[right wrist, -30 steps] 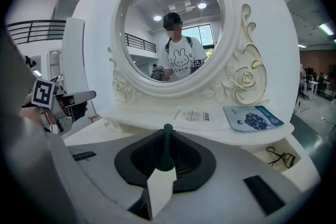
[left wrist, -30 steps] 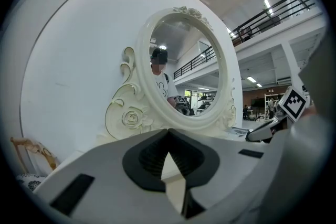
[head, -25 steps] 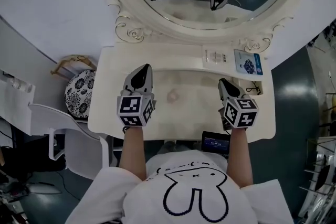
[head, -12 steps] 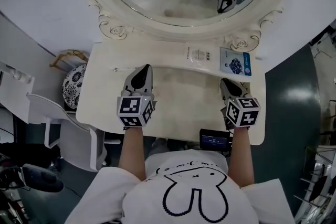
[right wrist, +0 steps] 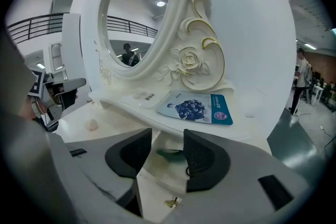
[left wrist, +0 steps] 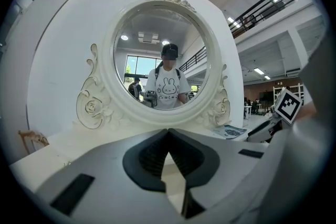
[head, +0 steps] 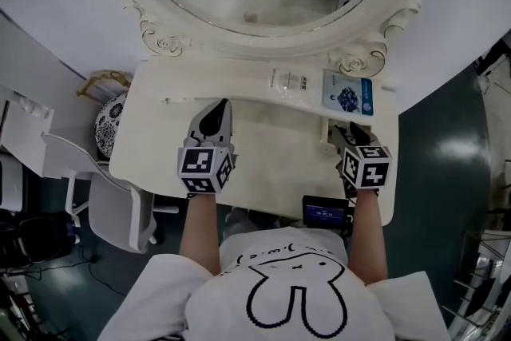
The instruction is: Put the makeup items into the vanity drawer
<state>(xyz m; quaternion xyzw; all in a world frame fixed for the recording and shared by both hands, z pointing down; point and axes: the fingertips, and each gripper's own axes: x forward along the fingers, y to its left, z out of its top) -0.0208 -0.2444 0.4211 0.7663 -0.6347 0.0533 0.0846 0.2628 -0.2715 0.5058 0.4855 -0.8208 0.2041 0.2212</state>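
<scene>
found left claw (head: pixel 221 103) closed, empty, over counter (head: pixel 152 164); found right claw (head: pixel 342 129) just opened, nothing between jaws, at drawer (head: pixel 329 138) near right, blue sachet (head: pixel 348 93) beyond.

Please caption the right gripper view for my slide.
Right gripper, jaws just opened, nothing between them, facing the blue packet on the vanity shelf.

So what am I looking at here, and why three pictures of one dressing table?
A person holds a two-fingered grabbing tool in each hand. One camera on their head looks down; another rides on each tool. The left gripper is shut and empty. The right gripper has just been opening its fingers, with nothing gripped, and points into a small open drawer. On the back shelf of the vanity lie a white packet and a blue sachet.
</scene>
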